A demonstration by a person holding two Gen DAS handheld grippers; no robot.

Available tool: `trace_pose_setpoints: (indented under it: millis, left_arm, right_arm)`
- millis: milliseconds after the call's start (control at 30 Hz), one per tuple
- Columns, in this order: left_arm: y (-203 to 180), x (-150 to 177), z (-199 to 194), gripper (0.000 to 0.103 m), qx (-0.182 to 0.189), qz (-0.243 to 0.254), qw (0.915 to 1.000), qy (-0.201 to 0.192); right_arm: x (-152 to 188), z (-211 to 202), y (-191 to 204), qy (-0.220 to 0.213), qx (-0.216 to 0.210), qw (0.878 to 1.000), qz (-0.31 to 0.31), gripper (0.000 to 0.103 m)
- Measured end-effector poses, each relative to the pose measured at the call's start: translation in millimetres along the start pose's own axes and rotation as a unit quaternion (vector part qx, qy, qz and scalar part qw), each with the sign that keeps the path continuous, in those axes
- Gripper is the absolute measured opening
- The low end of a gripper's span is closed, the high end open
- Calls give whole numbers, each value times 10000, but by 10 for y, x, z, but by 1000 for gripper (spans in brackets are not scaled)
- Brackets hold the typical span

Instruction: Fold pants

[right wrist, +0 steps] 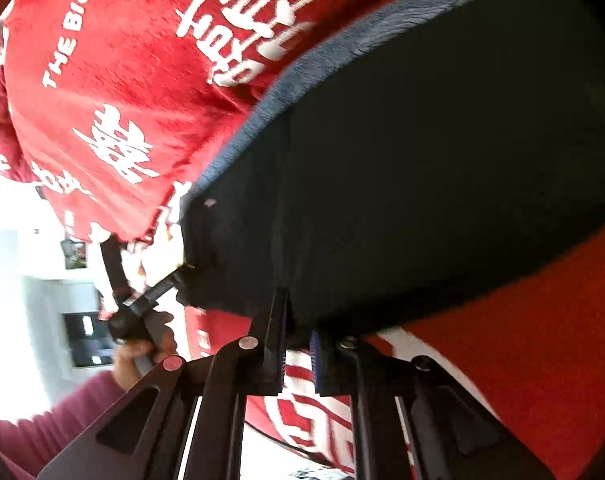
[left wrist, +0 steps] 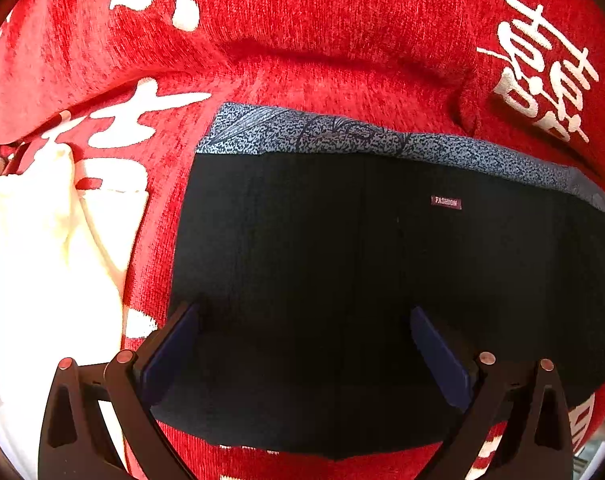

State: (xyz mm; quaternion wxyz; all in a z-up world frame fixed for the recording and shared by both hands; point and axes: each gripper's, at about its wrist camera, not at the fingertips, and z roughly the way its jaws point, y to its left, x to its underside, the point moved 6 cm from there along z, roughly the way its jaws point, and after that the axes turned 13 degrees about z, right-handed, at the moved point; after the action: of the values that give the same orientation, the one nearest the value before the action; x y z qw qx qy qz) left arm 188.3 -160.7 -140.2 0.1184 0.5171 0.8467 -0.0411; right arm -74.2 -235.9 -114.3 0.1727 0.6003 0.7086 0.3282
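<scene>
Nearest the lens, the left gripper (left wrist: pixel 302 344) is seen spread wide, pointing steeply down, with the black pants (left wrist: pixel 342 280) lying between and beneath its fingers but pinched by neither pad. Just beyond the fingertips the folded panel runs up to a blue speckled waistband (left wrist: pixel 342 132), with a small woven label (left wrist: pixel 445 202) to the right. A cream cloth (left wrist: pixel 42 240) lies off to the left, and the red blanket (left wrist: pixel 302 40) with white lettering spreads beyond everything.

In the right wrist view, the right gripper (right wrist: pixel 298 344) is pressed nearly together on the near edge of the pants (right wrist: pixel 422 160), a thin fold of dark fabric being pinched between the pads. The left gripper (right wrist: pixel 150 292), held by a hand (right wrist: pixel 142 352), is seen to the left at the garment's far corner.

Several risks can be judged from here. With only one edge held, the free side may be dragged askew if the right gripper is pulled, and the fold may be skewed. Only the top layer may be caught, so the layers could be separated. The loose blanket could be snagged and lifted along with the pants.
</scene>
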Motion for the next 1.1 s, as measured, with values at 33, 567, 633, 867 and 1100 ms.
trace_pose_setpoints:
  millis: [33,567,633,867,1100]
  left_arm:
    - [7,0,1,103,-20,13,10000,-6]
    - [-1250,-192,-452,103,354,585,9975,-201]
    - [-1586,-278,-396,103,526,635,9963,-245]
    - [-2307,-119,-99,103,473,1264,9908,100]
    - [-2205,-65,-258,103,457,1162,9919,230]
  right_arm:
    - [24,62,-71,32,141,9999,44,9]
    - [-341,-606,-599,-349,285,9952,868,43]
    - [-482,-654,-722,-472,162,9920,1156,43]
    - [-583,-670,-798,-644,62,9882,1390,8]
    - [-384,-677,-950,-291,438,9882,1441,8]
